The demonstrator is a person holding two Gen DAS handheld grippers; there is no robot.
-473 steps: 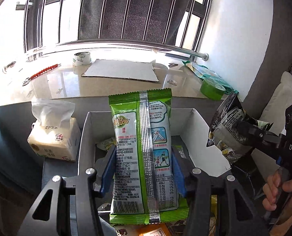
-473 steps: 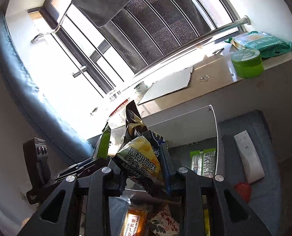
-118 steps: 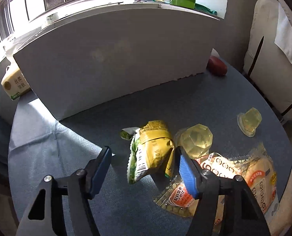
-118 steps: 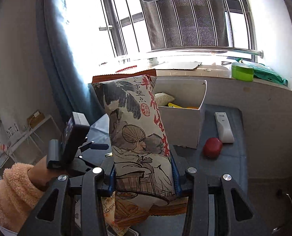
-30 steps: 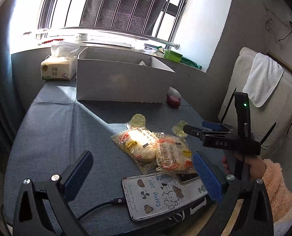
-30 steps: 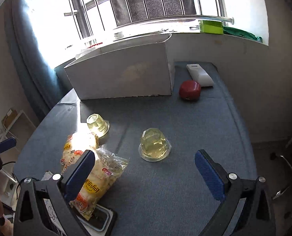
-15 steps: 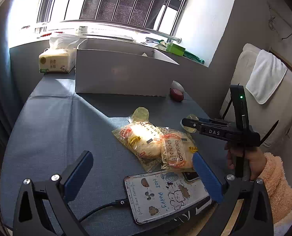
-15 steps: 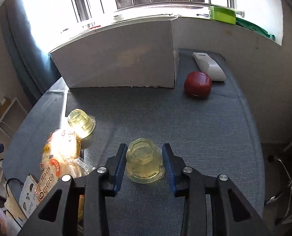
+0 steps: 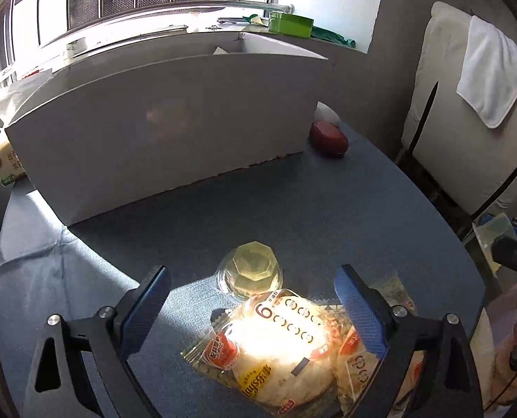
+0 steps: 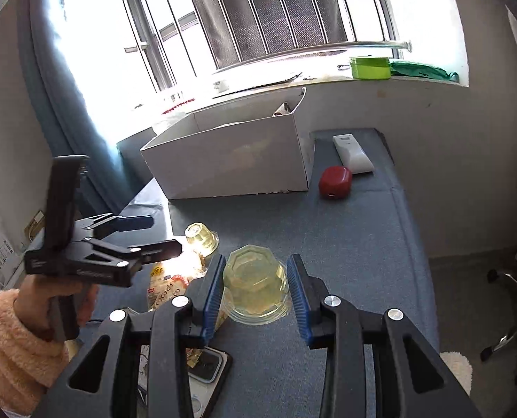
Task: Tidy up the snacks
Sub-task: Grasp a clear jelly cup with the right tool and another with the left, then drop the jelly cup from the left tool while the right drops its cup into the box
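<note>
A big window fills the back wall, and a blue table (image 10: pixel 355 240) sits under it. On the table is a white box (image 10: pixel 230 163), the biggest thing here, with a white remote (image 10: pixel 352 151) and a small red case (image 10: pixel 335 181) to its right. Nearer to me lie two bun packs (image 9: pixel 275 345), side by side. My left gripper (image 9: pixel 255 299) is spread wide with nothing in it, hanging over the first pack, one blue pad on each side. Just past that pack a jelly cup (image 9: pixel 251 271) sits upside down on the table. My right gripper (image 10: pixel 256 284) is squeezed onto another cup (image 10: pixel 256 284), also upside down, with both pads touching its sides.
</note>
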